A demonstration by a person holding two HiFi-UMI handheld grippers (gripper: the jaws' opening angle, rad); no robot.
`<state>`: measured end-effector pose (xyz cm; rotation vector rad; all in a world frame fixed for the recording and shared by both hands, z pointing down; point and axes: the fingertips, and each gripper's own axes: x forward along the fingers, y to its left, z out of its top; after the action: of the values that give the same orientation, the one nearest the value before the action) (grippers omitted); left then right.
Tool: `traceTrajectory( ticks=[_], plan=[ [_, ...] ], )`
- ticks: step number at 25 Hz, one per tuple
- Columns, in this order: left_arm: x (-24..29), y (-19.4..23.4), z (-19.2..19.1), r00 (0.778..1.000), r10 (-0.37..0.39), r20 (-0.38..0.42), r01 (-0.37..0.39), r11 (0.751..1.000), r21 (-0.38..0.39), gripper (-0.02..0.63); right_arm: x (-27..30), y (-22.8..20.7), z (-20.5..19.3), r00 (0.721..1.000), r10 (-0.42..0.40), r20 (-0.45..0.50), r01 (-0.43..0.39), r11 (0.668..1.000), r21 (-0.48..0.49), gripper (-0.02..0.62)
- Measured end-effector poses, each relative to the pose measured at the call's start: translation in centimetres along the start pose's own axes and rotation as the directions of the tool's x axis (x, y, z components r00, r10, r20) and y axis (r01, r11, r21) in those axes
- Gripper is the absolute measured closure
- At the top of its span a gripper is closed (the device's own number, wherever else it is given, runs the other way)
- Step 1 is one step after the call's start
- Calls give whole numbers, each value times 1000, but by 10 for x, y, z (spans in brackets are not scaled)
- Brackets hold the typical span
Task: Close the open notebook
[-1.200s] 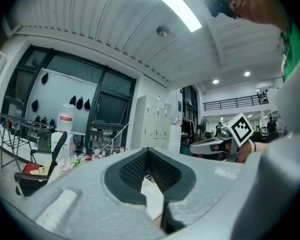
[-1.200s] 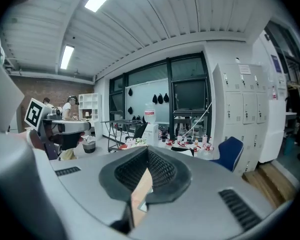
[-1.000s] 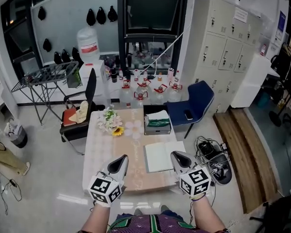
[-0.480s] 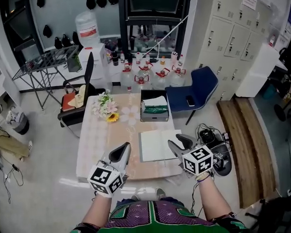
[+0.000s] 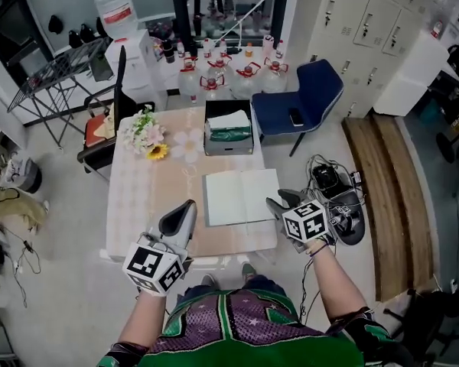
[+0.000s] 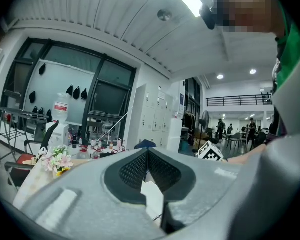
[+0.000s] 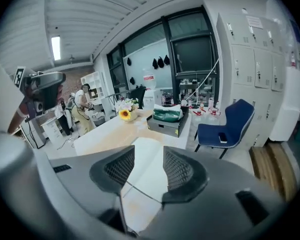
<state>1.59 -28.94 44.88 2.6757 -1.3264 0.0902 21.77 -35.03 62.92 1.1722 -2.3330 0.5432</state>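
Note:
The open notebook (image 5: 241, 196) lies flat with white pages up on the right half of the beige table (image 5: 149, 197). My right gripper (image 5: 284, 201) is open just off the notebook's right edge, near the table's right side. In the right gripper view the gripper (image 7: 149, 153) points down at a white page (image 7: 149, 170), which shows through the gap between its pads. My left gripper (image 5: 180, 217) is shut with nothing in it. It hovers over the table's front edge, left of the notebook. In the left gripper view its pads (image 6: 134, 170) meet at the tip.
A black box (image 5: 229, 132) with green and white packets stands behind the notebook. A bunch of flowers (image 5: 144, 137) sits at the table's back left. A blue chair (image 5: 299, 98) stands at the back right, a black chair (image 5: 115, 90) at the back left. Cables (image 5: 338, 199) lie on the floor to the right.
My right gripper opened from shut and came down to the notebook's right edge. My left gripper moved a little forward over the table's front edge. The head view tipped further down.

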Motion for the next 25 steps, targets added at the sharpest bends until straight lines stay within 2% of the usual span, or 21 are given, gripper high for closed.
traceTrajectory(
  ticks=[8, 13, 17, 20, 23, 25],
  plan=[
    [26, -16, -18, 999, -3, -42, 3, 1000, 2, 589, 37, -49, -59, 995, 0, -102, 7, 998, 66, 431],
    [43, -13, -28, 998, 18, -62, -19, 1000, -22, 589, 58, -68, -90, 986, 12, -167, 5, 995, 102, 431],
    [55, -18, -30, 997, 19, -70, -20, 1000, -11, 589, 77, -85, -114, 977, 30, -209, 2, 988, 152, 431],
    [59, -21, -34, 996, 26, -81, -27, 1000, -12, 589, 90, -96, -126, 977, 70, -201, -15, 965, 263, 431],
    [65, -21, -39, 995, 38, -95, -40, 999, -19, 589, 96, -108, -132, 980, 91, -177, -15, 921, 389, 428],
    [69, -21, -40, 994, 44, -99, -47, 999, -24, 589, 100, -114, -140, 978, 99, -185, -13, 907, 420, 426]
  ],
)
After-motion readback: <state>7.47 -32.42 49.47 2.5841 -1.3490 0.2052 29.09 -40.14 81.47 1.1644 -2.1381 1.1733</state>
